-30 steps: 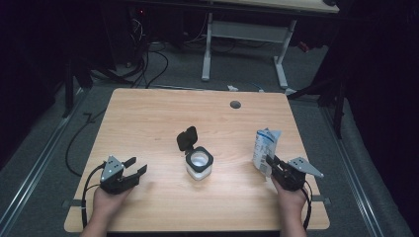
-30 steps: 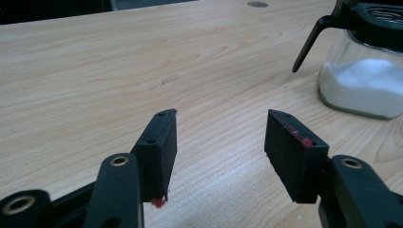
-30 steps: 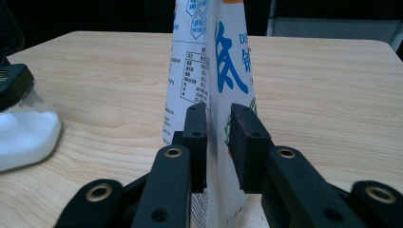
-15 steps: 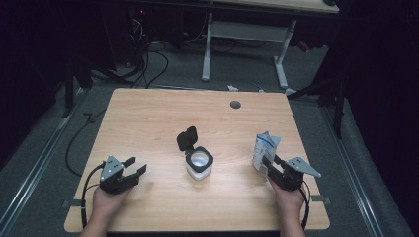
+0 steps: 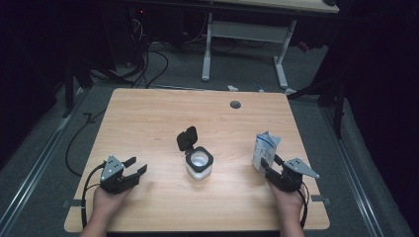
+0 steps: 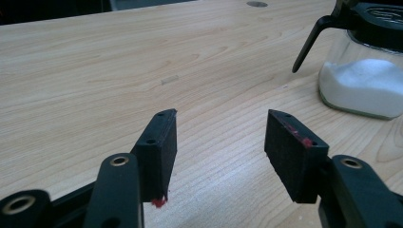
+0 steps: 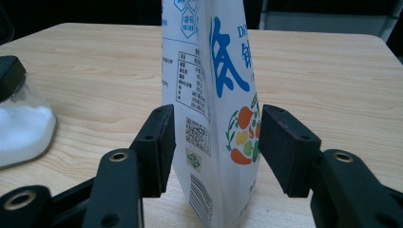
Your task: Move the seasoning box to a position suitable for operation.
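A white salt pouch (image 5: 265, 147) with blue lettering stands upright near the table's right edge. My right gripper (image 5: 270, 164) has the pouch (image 7: 214, 71) between its jaws; they have just been opening, and the pads now stand beside its sides without squeezing it. A glass jar (image 5: 199, 165) of white salt sits mid-table with its black flip lid (image 5: 187, 138) raised. My left gripper (image 5: 137, 165) rests open at the front left, nothing between its jaws (image 6: 218, 137). The jar (image 6: 363, 80) lies to its right.
The wooden table (image 5: 163, 113) has a round cable hole (image 5: 235, 104) near its far edge. The jar (image 7: 19, 123) shows at the left of the right gripper view. Cables and another desk's white legs (image 5: 207, 49) stand on the floor behind.
The right gripper's jaws have spread apart around the pouch, which now stands more upright. Both hands have stayed where they were.
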The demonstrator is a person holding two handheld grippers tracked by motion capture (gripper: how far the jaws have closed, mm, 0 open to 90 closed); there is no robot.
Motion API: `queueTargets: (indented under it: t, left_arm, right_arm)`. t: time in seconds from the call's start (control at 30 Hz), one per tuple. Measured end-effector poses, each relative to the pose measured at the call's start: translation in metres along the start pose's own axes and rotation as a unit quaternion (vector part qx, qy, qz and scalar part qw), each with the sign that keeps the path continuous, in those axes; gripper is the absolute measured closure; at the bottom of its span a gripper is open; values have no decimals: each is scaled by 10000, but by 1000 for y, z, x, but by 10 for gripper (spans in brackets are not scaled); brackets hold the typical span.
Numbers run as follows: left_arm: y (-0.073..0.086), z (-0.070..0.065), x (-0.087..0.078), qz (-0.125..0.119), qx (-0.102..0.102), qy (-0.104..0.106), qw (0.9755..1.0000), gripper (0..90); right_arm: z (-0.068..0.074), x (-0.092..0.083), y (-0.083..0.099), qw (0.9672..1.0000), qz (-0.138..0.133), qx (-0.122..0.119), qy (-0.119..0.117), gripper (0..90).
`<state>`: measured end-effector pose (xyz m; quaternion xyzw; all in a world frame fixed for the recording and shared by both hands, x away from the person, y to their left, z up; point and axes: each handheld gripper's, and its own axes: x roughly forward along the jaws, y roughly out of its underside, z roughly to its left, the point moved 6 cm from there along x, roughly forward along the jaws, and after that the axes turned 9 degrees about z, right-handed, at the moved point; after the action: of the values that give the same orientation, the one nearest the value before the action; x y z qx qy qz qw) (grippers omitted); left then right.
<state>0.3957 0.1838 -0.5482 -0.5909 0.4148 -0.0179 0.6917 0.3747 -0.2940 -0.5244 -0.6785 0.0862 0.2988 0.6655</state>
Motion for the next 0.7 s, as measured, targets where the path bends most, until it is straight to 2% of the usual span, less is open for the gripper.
queueTargets:
  t: [0.13, 0.6, 0.7]
  left_arm:
    - [-1, 0, 1, 32, -28, 20, 10000, 448]
    - [-7, -3, 12, 193, 39, -104, 9998, 452]
    - [-8, -3, 16, 240, -37, -132, 9996, 452]
  right_arm:
    - [0, -2, 1, 10000, -10, 17, -4, 465]
    - [3, -13, 5, 10000, -6, -33, 28, 443]
    - [4, -17, 6, 10000, -8, -57, 48, 444]
